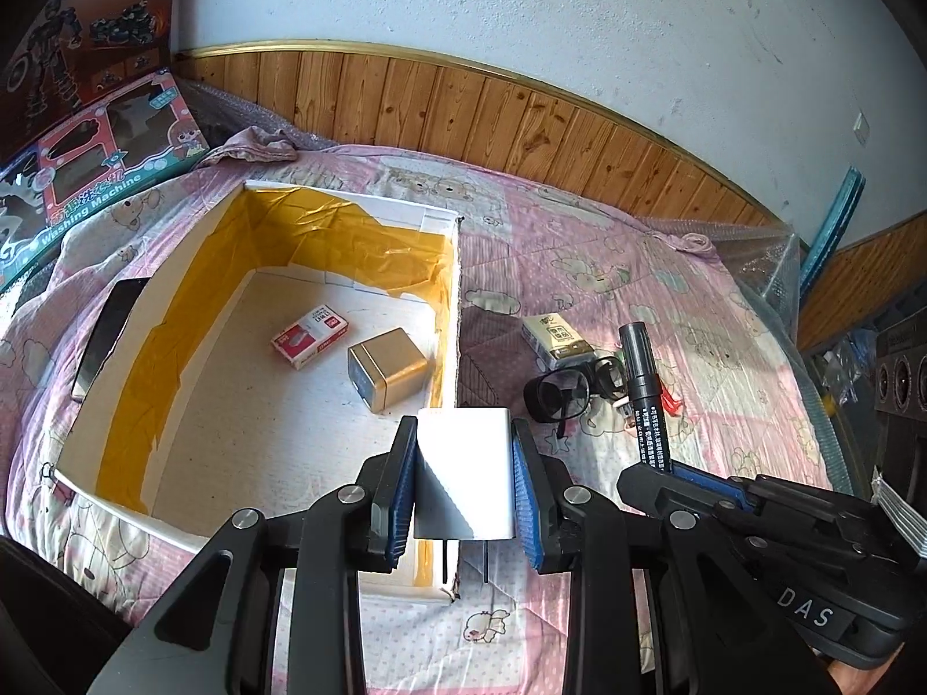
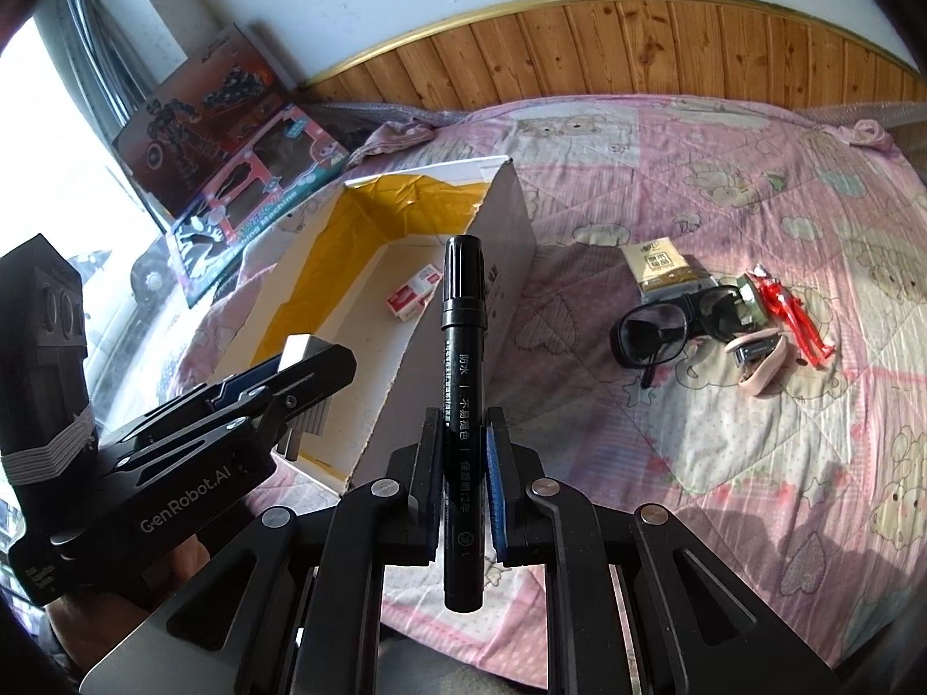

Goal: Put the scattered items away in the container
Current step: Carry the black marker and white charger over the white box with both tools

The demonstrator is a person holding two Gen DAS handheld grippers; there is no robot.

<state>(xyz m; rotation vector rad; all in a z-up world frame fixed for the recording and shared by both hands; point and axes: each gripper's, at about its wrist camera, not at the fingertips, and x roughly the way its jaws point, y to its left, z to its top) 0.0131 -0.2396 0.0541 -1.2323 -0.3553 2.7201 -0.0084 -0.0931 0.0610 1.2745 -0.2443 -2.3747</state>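
Observation:
My left gripper is shut on a white plug adapter, held over the near right corner of the open cardboard box. On the box floor lie a red-and-white small carton and a gold tin. My right gripper is shut on a black marker, pointing up beside the box's right wall. On the pink quilt to the right lie black glasses, a yellow packet, a pink stapler and a red toy figure.
Toy boxes lean against the wall at the back left. A dark phone lies left of the cardboard box. A wooden wainscot runs behind the bed. A black speaker stands off the bed's right edge.

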